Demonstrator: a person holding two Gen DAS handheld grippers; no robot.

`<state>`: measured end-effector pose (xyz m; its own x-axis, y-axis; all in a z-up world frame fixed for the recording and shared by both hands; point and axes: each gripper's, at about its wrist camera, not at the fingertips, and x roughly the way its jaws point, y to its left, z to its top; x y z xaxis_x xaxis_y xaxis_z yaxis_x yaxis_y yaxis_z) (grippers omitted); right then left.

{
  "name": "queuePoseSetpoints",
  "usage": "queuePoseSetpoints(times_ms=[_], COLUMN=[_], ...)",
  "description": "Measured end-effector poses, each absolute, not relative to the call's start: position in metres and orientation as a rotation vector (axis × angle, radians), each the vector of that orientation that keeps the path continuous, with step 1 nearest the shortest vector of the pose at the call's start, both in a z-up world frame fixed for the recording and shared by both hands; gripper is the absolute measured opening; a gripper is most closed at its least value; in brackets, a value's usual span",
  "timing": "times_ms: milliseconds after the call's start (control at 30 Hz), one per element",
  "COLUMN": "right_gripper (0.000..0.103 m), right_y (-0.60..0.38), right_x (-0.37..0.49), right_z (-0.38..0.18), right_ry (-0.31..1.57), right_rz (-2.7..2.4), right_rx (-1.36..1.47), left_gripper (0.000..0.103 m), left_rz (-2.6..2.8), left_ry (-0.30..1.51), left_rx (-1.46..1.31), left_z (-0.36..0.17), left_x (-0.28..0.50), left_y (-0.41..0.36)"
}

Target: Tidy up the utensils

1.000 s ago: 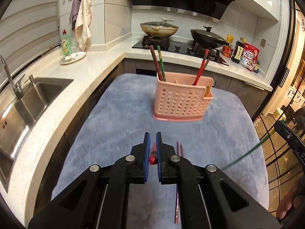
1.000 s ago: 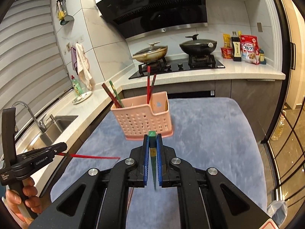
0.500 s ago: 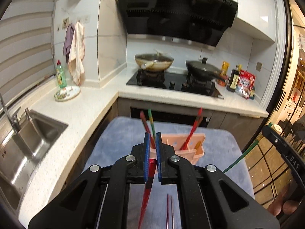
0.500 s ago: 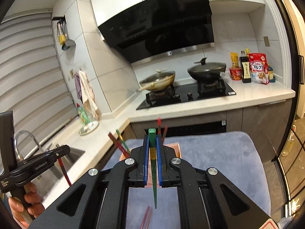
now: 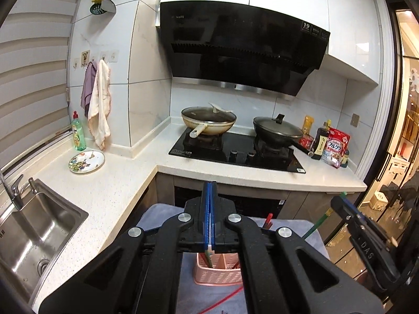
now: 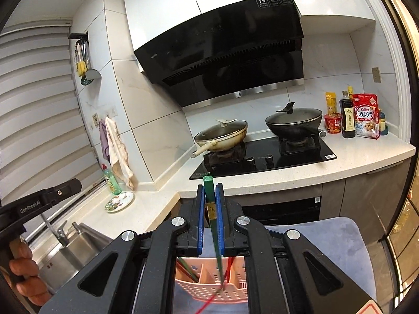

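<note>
The pink utensil basket [image 5: 217, 270] [image 6: 209, 285] stands on the grey cloth, low in both views and partly hidden behind the grippers. Red and green chopsticks [image 6: 186, 269] stand in it. My left gripper [image 5: 210, 187] is above the basket, its blue pads pressed together with nothing showing between them. A red chopstick [image 5: 226, 299] slants loose in front of the basket. My right gripper [image 6: 210, 191] is shut on a green chopstick [image 6: 210, 209], which points down into the basket. The left wrist view shows that gripper [image 5: 337, 204] at the right.
A cooktop [image 5: 235, 154] with two lidded pans sits on the white counter ahead. A steel sink [image 5: 39, 230] lies at the left, with a green soap bottle [image 5: 78, 136] and a plate [image 5: 86, 161] behind it. Bottles and a cereal bag [image 6: 365, 116] stand far right. A hand [image 6: 22, 264] holds the left gripper.
Both grippers have risen and tilted upward, so the basket has dropped to the bottom of the views. The red chopstick no longer sits between the left pads, which have closed fully.
</note>
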<state>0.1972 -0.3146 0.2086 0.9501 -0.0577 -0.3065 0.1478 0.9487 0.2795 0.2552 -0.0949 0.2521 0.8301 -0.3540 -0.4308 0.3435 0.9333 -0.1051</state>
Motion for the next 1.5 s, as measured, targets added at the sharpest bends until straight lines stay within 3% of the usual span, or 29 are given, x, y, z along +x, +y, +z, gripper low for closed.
queuePoseSetpoints(times_ms=[567,800,900,1033,1167,1500], right_gripper=[0.007,0.007,0.007,0.007,0.007,0.007], right_y=[-0.342,-0.359,-0.364,-0.370,-0.374,-0.393], right_x=[0.086,0.058,0.055,0.057,0.056,0.064], right_z=[0.166,0.138,0.129,0.117,0.113,0.115], right_ry=[0.389,0.458,0.477,0.498,0.496,0.531], right_rz=[-0.236,-0.291,-0.301,-0.303,-0.314,-0.323], right_rx=[0.302,0.331,0.333,0.351,0.350,0.350], left_gripper=[0.003,0.004,0.018,0.021,0.044,0.045], left_rz=[-0.407,-0.459,-0.477,-0.489,-0.510,-0.606], left_ry=[0.799,0.882,0.904,0.919,0.907,0.942], left_rx=[0.206,0.231,0.232,0.237,0.264,0.339], left_z=[0.078,0.034,0.020,0.009,0.003,-0.022], left_x=[0.199,0.183,0.180,0.181,0.183,0.202], left_y=[-0.110,-0.139,-0.152,-0.166,-0.180,-0.228])
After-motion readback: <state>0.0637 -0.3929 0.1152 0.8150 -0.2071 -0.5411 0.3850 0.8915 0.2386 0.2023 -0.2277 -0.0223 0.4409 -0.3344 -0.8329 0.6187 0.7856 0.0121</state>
